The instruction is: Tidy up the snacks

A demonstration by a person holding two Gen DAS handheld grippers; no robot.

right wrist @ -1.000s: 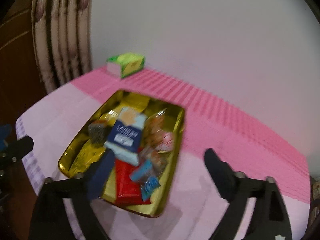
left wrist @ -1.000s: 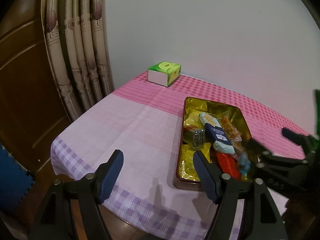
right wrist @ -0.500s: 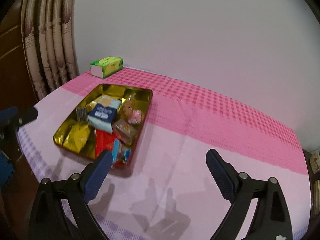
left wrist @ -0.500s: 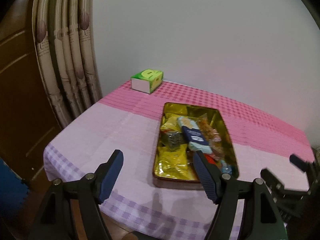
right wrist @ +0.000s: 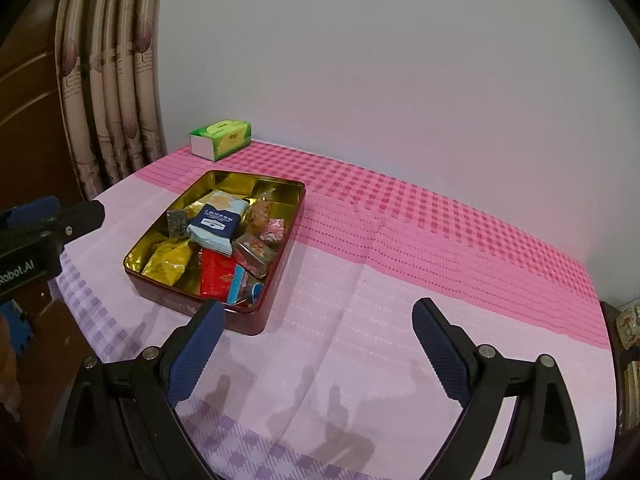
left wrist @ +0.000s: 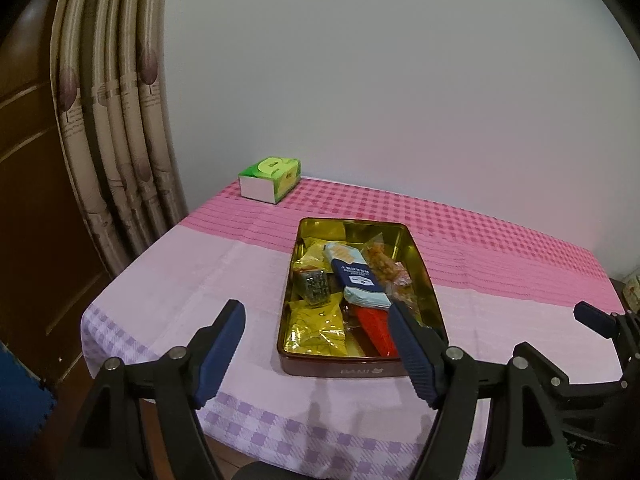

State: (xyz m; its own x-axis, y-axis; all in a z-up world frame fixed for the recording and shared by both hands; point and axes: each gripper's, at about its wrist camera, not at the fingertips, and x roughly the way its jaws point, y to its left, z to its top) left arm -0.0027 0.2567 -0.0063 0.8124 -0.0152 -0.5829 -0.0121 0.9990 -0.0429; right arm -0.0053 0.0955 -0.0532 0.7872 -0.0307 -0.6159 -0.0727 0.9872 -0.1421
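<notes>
Both grippers have drawn back from the tin [left wrist: 362, 368] since the earlier frames: a second ago the right gripper [right wrist: 316, 350] hung right over the snacks, and now the whole tin lies ahead of it and to its left, while in the left wrist view the tin has slid from the right edge toward the middle. The left gripper [left wrist: 316, 350] stands spread with nothing between its blue pads; its right finger [left wrist: 412, 354] only overlaps the tin's near corner in the picture, hiding part of the red packet [left wrist: 376, 330]. The right gripper is likewise spread wide and empty over the bare pink tablecloth [right wrist: 400, 280].

One gold-lined tin sits on the cloth, filled with a loose heap of wrapped snacks. Those that can be told apart are one dark-blue and pale-blue packet [right wrist: 218, 224] on top, two yellow foil bags [left wrist: 318, 324], one grey speckled packet [left wrist: 314, 286], one red packet, one pink-patterned sweet [right wrist: 274, 230] and one clear bag of orange pieces [right wrist: 262, 210]; the small blue-wrapped pieces at the near corner are too crowded to count. Lettering on the tin's front wall is too faint to read. One green tissue box [left wrist: 270, 174] stands at the far corner by the curtain [left wrist: 120, 120], well apart from the tin. A cluttered object at the right edge is cut off.
</notes>
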